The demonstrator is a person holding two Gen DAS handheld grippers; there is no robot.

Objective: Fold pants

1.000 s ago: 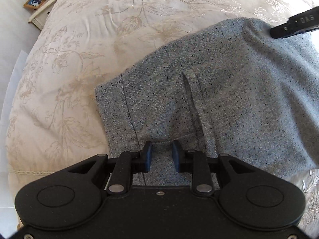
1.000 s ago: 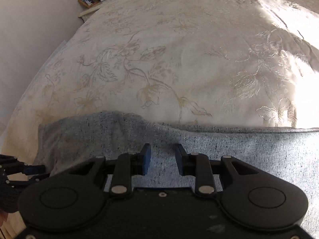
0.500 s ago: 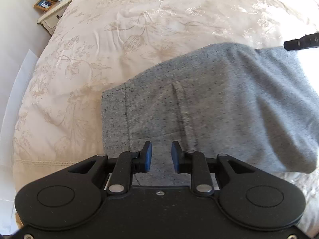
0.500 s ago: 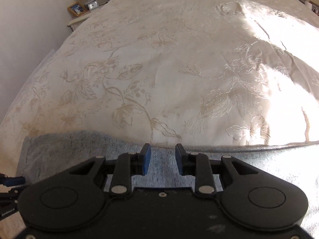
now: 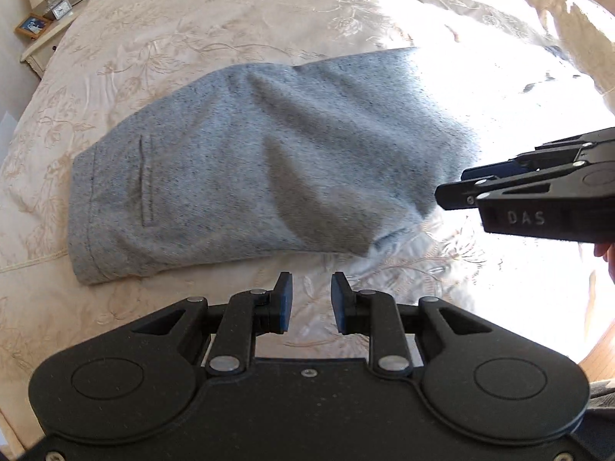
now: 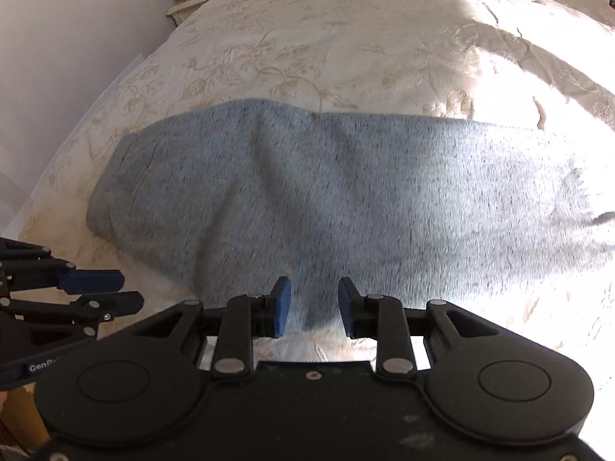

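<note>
Grey pants (image 5: 269,161) folded on bedspread (image 5: 230,19), left gripper (image 5: 310,299) and right gripper (image 6: 313,305) both parted, empty, near its edge

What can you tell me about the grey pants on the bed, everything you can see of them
The grey pants are a speckled, heathered knit, folded into a broad band lying across the cream floral bedspread. A stitched band edge and a welt pocket slit show at their left end in the left wrist view. The cloth is rumpled with soft ridges, and one end lies in bright sunlight. Neither gripper touches them: both hover near the front edge with nothing between their fingers.
</note>
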